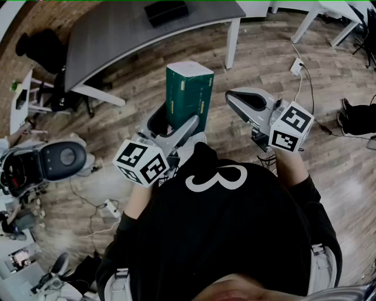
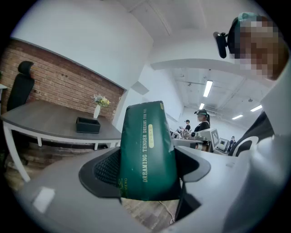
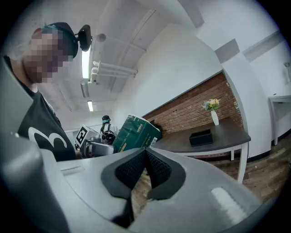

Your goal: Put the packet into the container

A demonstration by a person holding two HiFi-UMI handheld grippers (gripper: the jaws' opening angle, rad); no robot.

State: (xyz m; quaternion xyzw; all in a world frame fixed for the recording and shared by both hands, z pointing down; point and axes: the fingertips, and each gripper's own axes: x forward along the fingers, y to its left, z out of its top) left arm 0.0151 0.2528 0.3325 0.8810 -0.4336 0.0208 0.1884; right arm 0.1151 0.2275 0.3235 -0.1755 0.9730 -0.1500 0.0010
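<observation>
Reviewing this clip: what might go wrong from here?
The left gripper holds the tall green packet by its lower end, above the floor: it might tip or slip out. The right gripper is shut and apart, offering no support. The black container on the table looks low; the packet may not fit upright.

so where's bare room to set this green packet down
Bare: the dark grey desk top, left of and nearer than the black rectangular box; also the wooden floor between the desk's white leg and the white power strip. Crowded: the floor at lower left, with cables and a rounded grey machine.
</observation>
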